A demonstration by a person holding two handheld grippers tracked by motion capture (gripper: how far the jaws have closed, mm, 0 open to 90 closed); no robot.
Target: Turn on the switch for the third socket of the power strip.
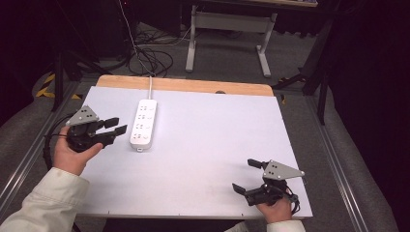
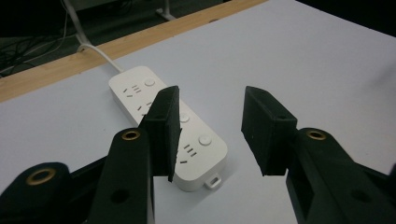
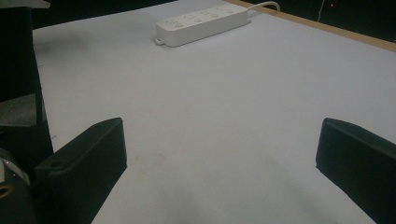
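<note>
Left gripper [image 1: 115, 128] near bench left edge, jaws apart, just beside white power strip [image 1: 144, 123]; right gripper [image 1: 245, 175] at near right corner, jaws wide apart, holding nothing.

In the left gripper view, the left gripper [image 2: 210, 123] hides part of the power strip [image 2: 196, 140]; its cord [image 2: 95, 55] runs past the bench [image 2: 327, 70] edge, unseen beyond.

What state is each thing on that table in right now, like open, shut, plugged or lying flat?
Left gripper: open, holding nothing, fingers apart beside the power strip.
Right gripper: open wide, holding nothing, near the table's front edge.
Power strip: lying flat, sockets facing up, nothing plugged into it, untouched.
Power strip cord: attached, running off the table's far edge.
</note>
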